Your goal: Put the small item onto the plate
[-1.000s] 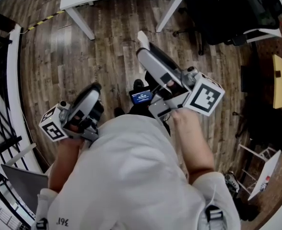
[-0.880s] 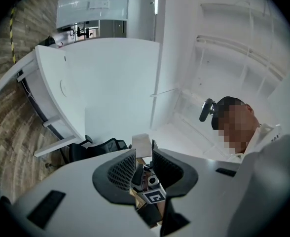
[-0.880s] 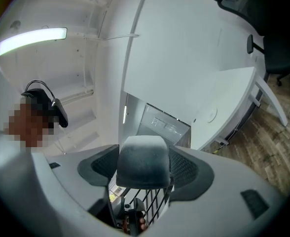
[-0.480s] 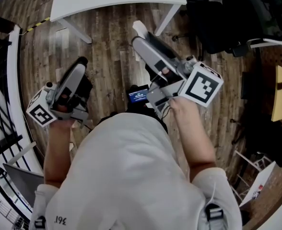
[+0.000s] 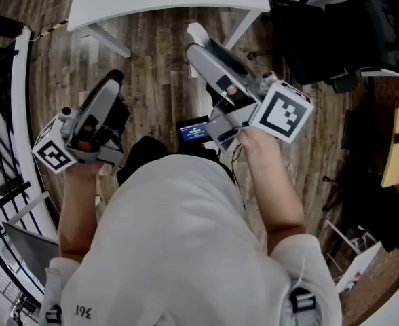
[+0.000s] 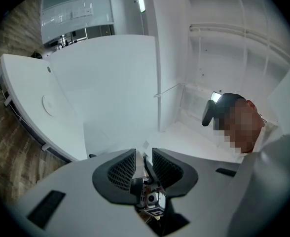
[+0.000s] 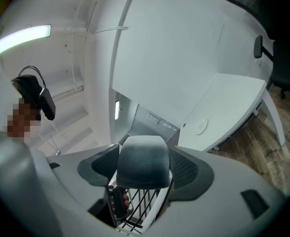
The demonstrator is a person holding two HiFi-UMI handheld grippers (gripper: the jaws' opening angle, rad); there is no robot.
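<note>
My right gripper points at the white table and is shut on a small pale grey, cap-shaped item. In the right gripper view the item fills the space between the two dark pads of that gripper. My left gripper is held lower left, over the wooden floor. Its jaws stand a narrow gap apart with nothing between them. No plate shows in any view.
The white table stands ahead on slanted legs. A black office chair is at the upper right, a black railing along the left. A small lit screen hangs at the person's chest.
Both grippers have moved forward toward the table, the left one out to the left. The right gripper still holds the grey item.
</note>
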